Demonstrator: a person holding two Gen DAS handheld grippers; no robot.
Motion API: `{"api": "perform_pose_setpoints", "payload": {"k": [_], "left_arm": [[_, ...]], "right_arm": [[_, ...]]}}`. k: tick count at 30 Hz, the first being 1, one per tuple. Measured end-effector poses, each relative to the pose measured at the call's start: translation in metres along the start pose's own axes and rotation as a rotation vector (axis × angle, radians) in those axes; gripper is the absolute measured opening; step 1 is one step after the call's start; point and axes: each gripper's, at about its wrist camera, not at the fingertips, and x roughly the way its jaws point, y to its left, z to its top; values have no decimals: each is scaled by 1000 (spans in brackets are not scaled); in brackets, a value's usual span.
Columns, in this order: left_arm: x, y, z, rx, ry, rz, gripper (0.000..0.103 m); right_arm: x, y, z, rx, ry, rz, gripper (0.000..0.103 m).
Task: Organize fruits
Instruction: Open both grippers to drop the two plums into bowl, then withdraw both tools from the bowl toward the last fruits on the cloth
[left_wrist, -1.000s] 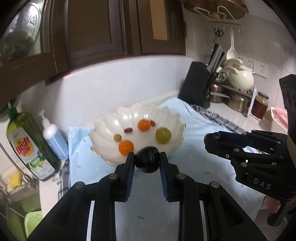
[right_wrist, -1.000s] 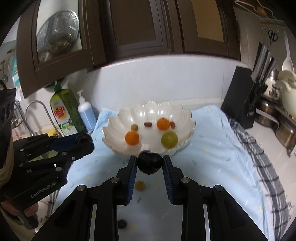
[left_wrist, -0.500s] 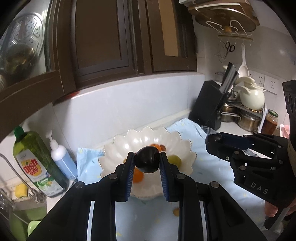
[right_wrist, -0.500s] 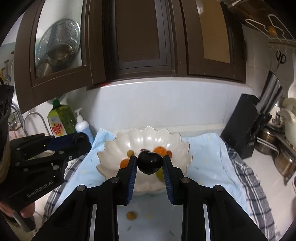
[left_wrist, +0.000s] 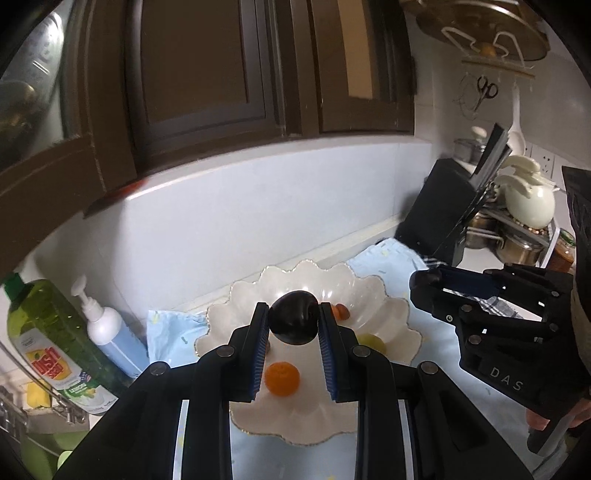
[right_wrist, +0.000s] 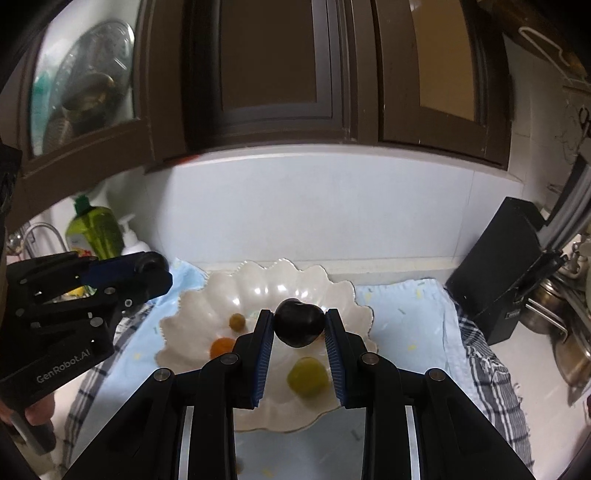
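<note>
My left gripper (left_wrist: 293, 318) is shut on a dark, plum-like fruit (left_wrist: 295, 325) and hangs over the white scalloped bowl (left_wrist: 373, 295). In the bowl lie an orange fruit (left_wrist: 282, 378), a green fruit (left_wrist: 371, 341) and a small reddish one (left_wrist: 340, 311). My right gripper (right_wrist: 299, 325) is shut on a second dark fruit (right_wrist: 300, 329), also above the bowl (right_wrist: 199, 310). Below it sit a green fruit (right_wrist: 308, 376), an orange fruit (right_wrist: 221, 347) and a small yellowish one (right_wrist: 237, 321). Each gripper shows at the edge of the other's view.
The bowl stands on a light blue cloth (left_wrist: 173, 328) over a checked towel (right_wrist: 491, 373). A green dish soap bottle (left_wrist: 55, 339) and a pump bottle (left_wrist: 109, 334) stand at the left. A black knife block (left_wrist: 439, 214) and pots are at the right. Dark wall cupboards hang overhead.
Both grippers have moved forward and a little up, each with its dark fruit. The fruits were short of the bowl's near rim and now hang over its inside.
</note>
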Motion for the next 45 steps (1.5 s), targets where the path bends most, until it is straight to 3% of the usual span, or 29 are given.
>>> {"api": "perform_pose_setpoints", "payload": {"k": [14, 28, 32, 35, 45], "left_arm": [[85, 4, 5, -11, 181, -29, 27], [136, 3, -8, 3, 307, -11, 28], [137, 5, -9, 10, 309, 9, 47], [134, 6, -8, 22, 303, 32, 51], [103, 15, 3, 28, 233, 99, 72]], "right_arm": [[81, -25, 2, -2, 169, 12, 30], [123, -29, -7, -34, 282, 24, 30], [128, -32, -8, -21, 301, 23, 32], [128, -33, -8, -21, 293, 10, 41], [107, -31, -5, -16, 244, -8, 56]]}}
